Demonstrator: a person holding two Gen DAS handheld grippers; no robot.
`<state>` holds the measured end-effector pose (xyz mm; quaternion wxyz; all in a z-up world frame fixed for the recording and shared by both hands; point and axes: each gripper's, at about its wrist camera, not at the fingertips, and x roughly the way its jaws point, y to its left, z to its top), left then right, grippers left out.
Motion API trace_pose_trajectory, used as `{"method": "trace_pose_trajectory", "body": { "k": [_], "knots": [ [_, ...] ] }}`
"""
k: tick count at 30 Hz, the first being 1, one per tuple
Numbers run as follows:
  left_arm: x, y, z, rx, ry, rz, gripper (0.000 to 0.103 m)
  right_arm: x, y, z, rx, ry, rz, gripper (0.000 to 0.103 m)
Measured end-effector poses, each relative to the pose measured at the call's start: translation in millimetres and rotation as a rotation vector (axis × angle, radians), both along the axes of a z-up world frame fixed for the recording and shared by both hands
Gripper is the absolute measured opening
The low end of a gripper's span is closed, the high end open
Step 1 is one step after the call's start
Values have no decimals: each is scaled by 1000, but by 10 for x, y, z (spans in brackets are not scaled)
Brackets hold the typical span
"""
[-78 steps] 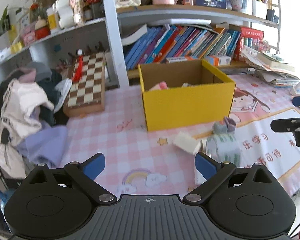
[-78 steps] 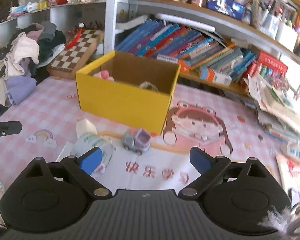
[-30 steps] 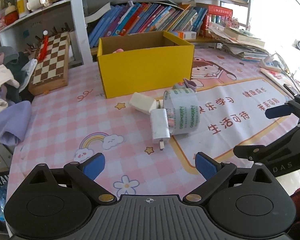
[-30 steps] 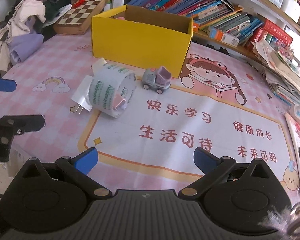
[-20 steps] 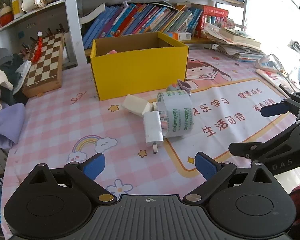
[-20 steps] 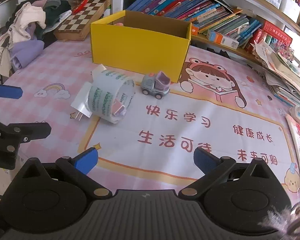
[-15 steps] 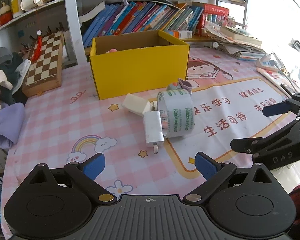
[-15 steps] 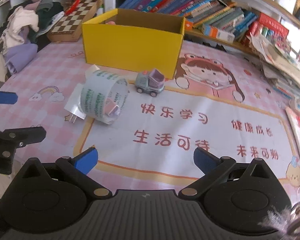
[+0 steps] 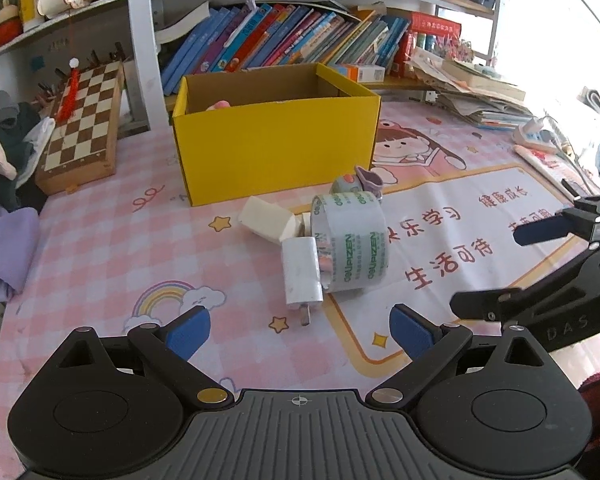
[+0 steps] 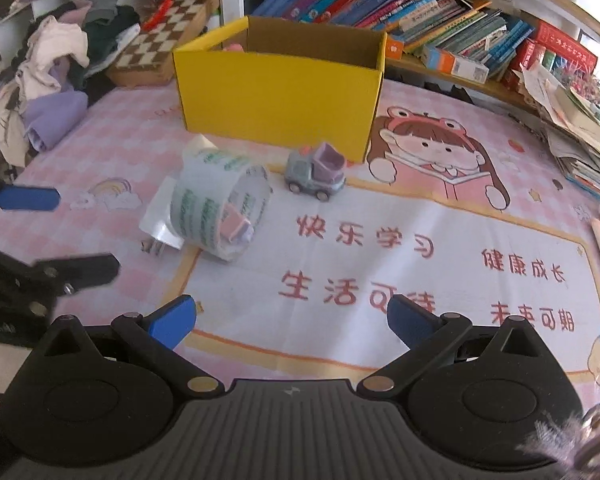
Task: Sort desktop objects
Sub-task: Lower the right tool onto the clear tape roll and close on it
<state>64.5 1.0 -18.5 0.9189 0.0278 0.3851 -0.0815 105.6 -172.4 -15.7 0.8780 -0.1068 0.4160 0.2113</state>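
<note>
An open yellow box (image 9: pixel 276 148) (image 10: pixel 278 104) stands on the pink mat with a pink item inside. In front of it lie a roll of clear tape (image 9: pixel 350 246) (image 10: pixel 220 206), a white charger plug (image 9: pixel 301 278), a cream block (image 9: pixel 266 220) and a grey-purple toy truck (image 10: pixel 315 174) (image 9: pixel 358 182). A small pink-purple piece rests inside the tape roll. My left gripper (image 9: pixel 299 327) is open, just short of the charger. My right gripper (image 10: pixel 292 318) is open above the printed mat, right of the tape. Neither holds anything.
A chessboard (image 9: pixel 82 124) leans at the back left beside a heap of clothes (image 10: pixel 56 76). Shelves of books (image 9: pixel 300 40) run behind the box. Stacked papers (image 10: pixel 580 136) lie at the right. The right gripper shows at the right edge of the left wrist view.
Both grippers drew back from the box and dropped lower, then eased slightly forward toward the tape and charger. The objects on the mat have not moved. Both stayed open.
</note>
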Motion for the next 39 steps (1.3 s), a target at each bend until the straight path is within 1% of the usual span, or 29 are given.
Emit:
{"method": "trace_pose_trajectory", "body": {
  "k": [4,5,6,7,8,9,10,11,12,13,15,16,20,22,24,30,35,39],
  "knots": [
    [36,-27,-12,-1,3,-6,98,79,-22,12,2,5,-21,100],
    [45,-30,-11,-2,2,-5,98,102,-34,12,1,6,-32,99],
    [56,-28,-10,-4,1,-2,97,126,-49,14,5,8,-41,95],
    [67,-26,-12,-7,1,1,97,151,-64,16,10,11,-48,90],
    [77,-23,-13,-9,1,4,97,166,-73,17,12,11,-51,87],
    [88,-21,-15,-11,1,8,97,178,-75,18,9,9,-50,79],
    [99,-20,-17,-13,1,10,97,187,-69,20,3,4,-45,68],
    [113,-26,-21,-14,1,9,97,193,-62,22,-1,-1,-38,64],
    [128,-33,-24,-15,1,8,96,198,-56,23,-5,-6,-31,56],
    [143,-43,-26,-15,0,5,95,203,-50,25,-9,-12,-24,54],
    [178,-72,-26,-10,-2,-4,92,216,-40,34,-17,-26,-9,55],
    [198,-88,-26,-8,-3,-9,92,227,-36,38,-21,-31,-3,57],
    [271,-153,-30,-1,-11,-30,91,284,-49,50,-26,-42,11,59],
    [307,-183,-33,0,-16,-41,87,323,-67,55,-27,-44,10,60],
    [345,-204,-41,-4,-14,-48,85,361,-84,55,-25,-45,8,60],
    [386,-160,-71,-30,7,-29,83,409,-52,71,-2,-55,39,61],
    [349,-84,-89,-31,26,-6,83,411,89,71,17,-55,113,61],
    [316,12,-91,-28,36,35,83,396,231,95,41,-65,197,62]
  ]
}}
